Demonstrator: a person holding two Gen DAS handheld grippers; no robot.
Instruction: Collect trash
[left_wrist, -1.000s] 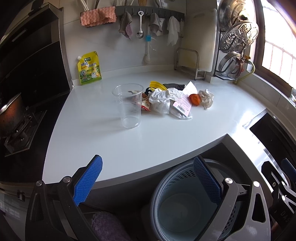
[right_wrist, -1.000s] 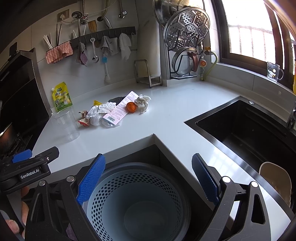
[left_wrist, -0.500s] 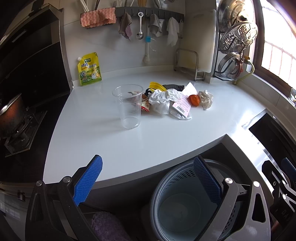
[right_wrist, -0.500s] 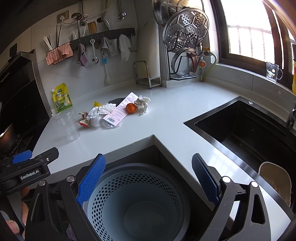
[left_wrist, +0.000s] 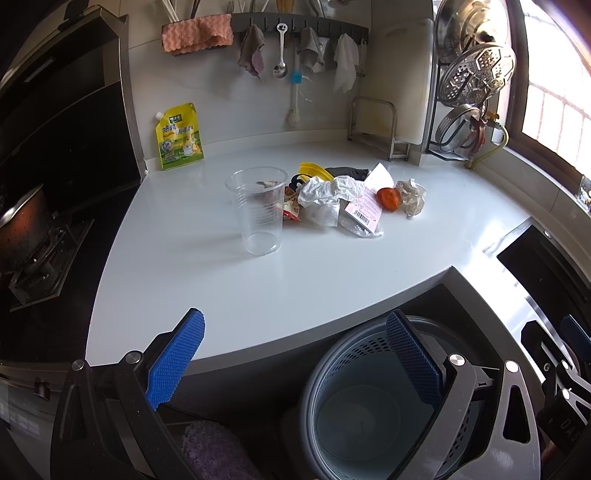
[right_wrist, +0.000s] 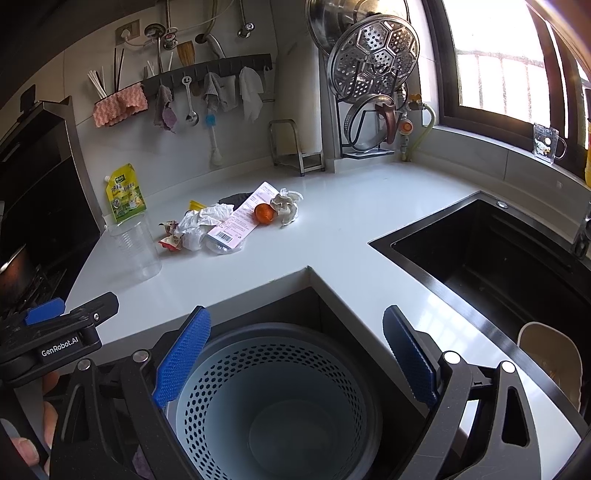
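Observation:
A pile of trash lies mid-counter: crumpled white tissue (left_wrist: 325, 195) (right_wrist: 201, 221), a receipt with a barcode (left_wrist: 364, 206) (right_wrist: 240, 219), an orange peel (left_wrist: 388, 198) (right_wrist: 264, 213), crumpled clear plastic (left_wrist: 413, 195) and a snack wrapper (right_wrist: 170, 240). A clear plastic cup (left_wrist: 258, 210) (right_wrist: 133, 247) stands upright to its left. A grey perforated bin (left_wrist: 373, 402) (right_wrist: 277, 398) stands below the counter's front edge. My left gripper (left_wrist: 295, 358) and right gripper (right_wrist: 295, 358) are both open and empty, held above the bin, well short of the trash.
A yellow pouch (left_wrist: 180, 136) leans on the back wall. A black sink (right_wrist: 491, 258) lies right, a stove (left_wrist: 37, 254) left. A metal rack (left_wrist: 376, 129) and steamer stand (right_wrist: 373, 92) stand at the back. A utensil rail hangs above.
Both views have shifted only very slightly; the trash, cup and bin stay put and both grippers stay open.

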